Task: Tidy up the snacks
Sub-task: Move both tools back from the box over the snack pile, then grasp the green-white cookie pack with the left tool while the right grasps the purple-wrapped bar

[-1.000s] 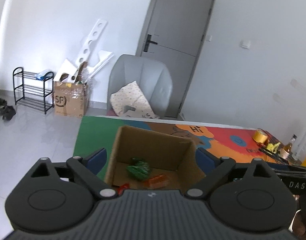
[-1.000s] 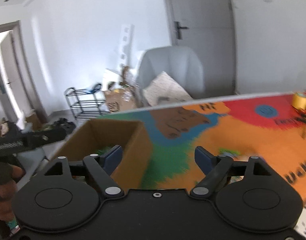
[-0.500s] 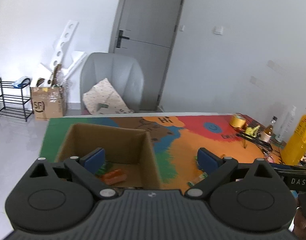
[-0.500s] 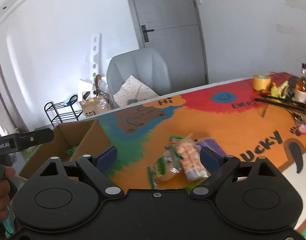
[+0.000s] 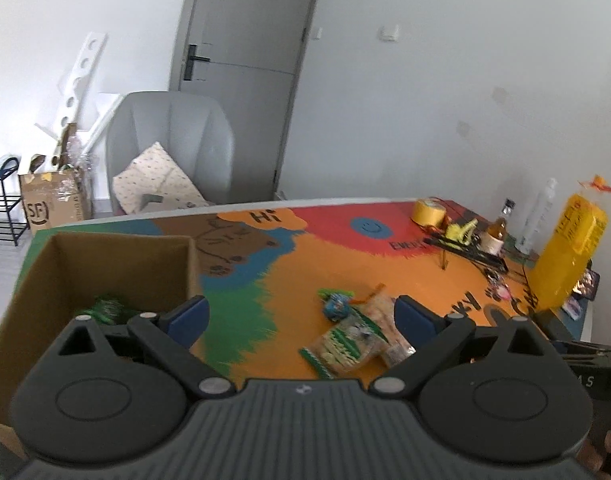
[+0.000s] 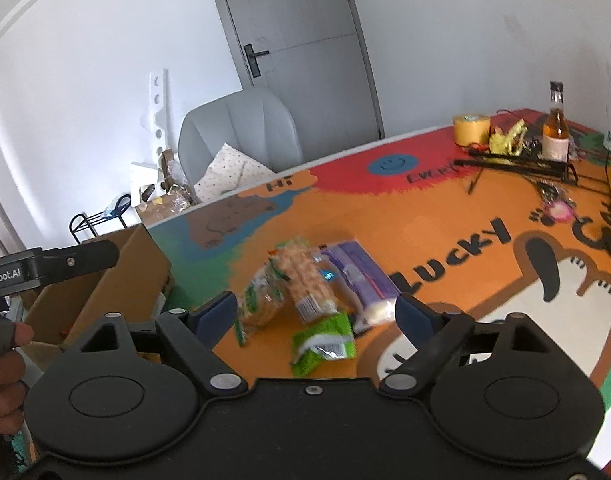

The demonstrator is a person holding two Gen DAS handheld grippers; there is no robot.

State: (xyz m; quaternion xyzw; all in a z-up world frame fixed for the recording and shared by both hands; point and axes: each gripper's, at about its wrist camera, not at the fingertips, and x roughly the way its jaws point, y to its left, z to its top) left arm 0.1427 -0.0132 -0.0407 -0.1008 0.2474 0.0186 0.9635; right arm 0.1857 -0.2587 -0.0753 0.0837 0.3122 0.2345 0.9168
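Both grippers, left (image 5: 301, 316) and right (image 6: 316, 312), stood wide open, jaws closing slightly, holding nothing. Snack packs (image 6: 305, 292) at mid-mat looked light, crinkly, slippery; grip across the middle.

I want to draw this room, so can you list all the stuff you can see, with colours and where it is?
cardboard box: one, brown, table's left end
green packet in box: one
snack packets: several, green, orange, purple, mid-table
table: one, colourful cartoon top
tape roll: one, yellow, far right
bottle: one, amber, by tape
yellow bag: one, right edge
chair: one, grey, behind table
door: one, grey
left gripper: black, blue pads, open
right gripper: same, open over packets, just narrowing
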